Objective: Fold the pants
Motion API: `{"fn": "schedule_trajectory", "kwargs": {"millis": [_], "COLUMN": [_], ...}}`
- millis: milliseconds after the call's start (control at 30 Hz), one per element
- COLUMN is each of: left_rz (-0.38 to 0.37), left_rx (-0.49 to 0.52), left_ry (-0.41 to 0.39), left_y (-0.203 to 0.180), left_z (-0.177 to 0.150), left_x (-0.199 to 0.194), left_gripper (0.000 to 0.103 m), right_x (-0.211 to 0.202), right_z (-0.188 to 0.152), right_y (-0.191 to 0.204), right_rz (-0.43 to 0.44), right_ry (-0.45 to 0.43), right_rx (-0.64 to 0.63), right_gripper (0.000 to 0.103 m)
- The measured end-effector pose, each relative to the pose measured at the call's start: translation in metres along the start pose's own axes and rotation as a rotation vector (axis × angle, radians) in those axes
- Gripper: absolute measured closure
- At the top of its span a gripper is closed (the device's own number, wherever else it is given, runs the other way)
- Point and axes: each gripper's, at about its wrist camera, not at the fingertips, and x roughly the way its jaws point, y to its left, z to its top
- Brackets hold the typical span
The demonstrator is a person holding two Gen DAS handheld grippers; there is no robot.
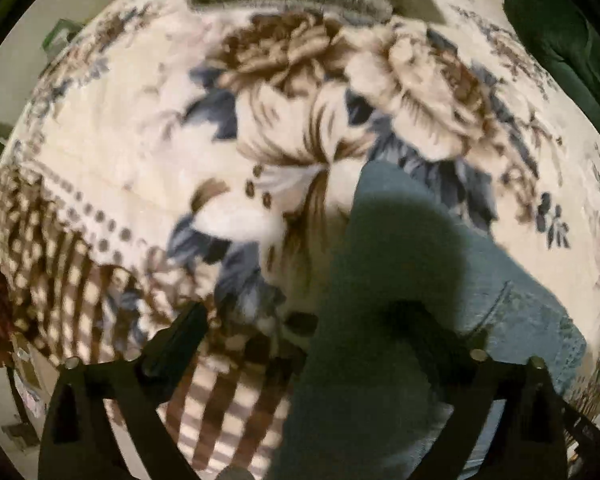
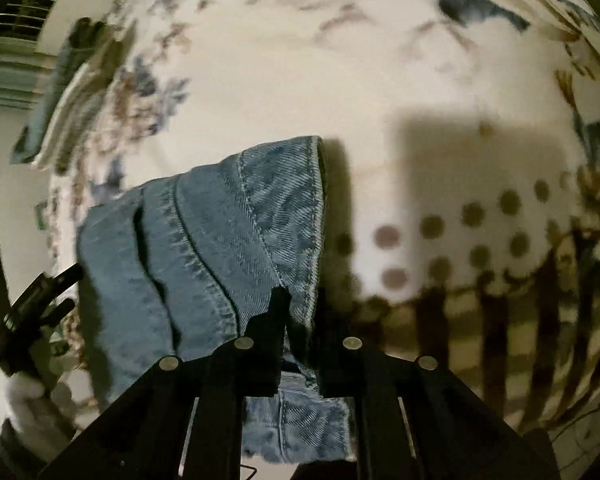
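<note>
Pants [image 2: 204,256] (blue denim) lie on the floral blanket [image 1: 112,152], their hemmed edge pinched in the closed right gripper [image 2: 300,320], while the left gripper [image 1: 300,320] stands wide open above the cloth, holding nothing.

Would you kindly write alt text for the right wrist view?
The right gripper is shut on the hemmed edge of blue denim pants, held above a cream floral blanket. The left gripper shows at the far left edge.
</note>
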Motion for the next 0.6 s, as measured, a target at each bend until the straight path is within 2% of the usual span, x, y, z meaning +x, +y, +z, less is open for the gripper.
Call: {"fn": "schedule_trajectory", "kwargs": {"millis": [100,167,200,233,267,300,433,500,533,600], "left_rz": [-0.085,-0.087,-0.084,-0.104,-0.141,-0.146,-0.235,-0.255,-0.238,-0.252], "left_rx": [-0.043,-0.045,-0.043,-0.041,-0.036,-0.033,-0.040,-0.034,-0.032,-0.058], "left_ry": [0.031,0.038,0.035,0.023,0.015,0.011,0.031,0.061,0.086,0.133], "left_y": [0.017,0.020,0.022,0.025,0.027,0.029,0.037,0.037,0.037,0.042], "left_z": [0.002,0.002,0.001,-0.002,-0.007,-0.012,-0.044,-0.057,-0.064,-0.075], "left_x": [0.009,0.003,-0.004,-0.013,-0.022,-0.029,-0.044,-0.036,-0.028,-0.010], "left_gripper": [0.000,0.000,0.001,0.001,0.001,0.001,0.001,0.001,0.001,0.001], "right_x": [0.003,-0.002,-0.006,-0.014,-0.024,-0.035,-0.055,-0.037,-0.028,0.004], "right_z": [0.001,0.000,-0.002,-0.007,-0.013,-0.022,-0.069,-0.095,-0.104,-0.118], "right_y": [0.000,-0.002,-0.002,-0.002,-0.001,0.000,0.005,0.004,0.000,-0.004], "right_rz": [-0.001,0.017,0.021,0.029,0.047,0.073,0.152,0.217,0.248,0.322], "right_ry": [0.015,0.040,0.054,0.059,0.049,0.034,0.045,0.108,0.136,0.185], "right_rx": [0.046,0.075,0.083,0.088,0.093,0.097,0.146,0.241,0.280,0.382], "right_gripper": [0.086,0.074,0.060,0.041,0.029,0.012,0.010,0.010,0.010,0.010]}}
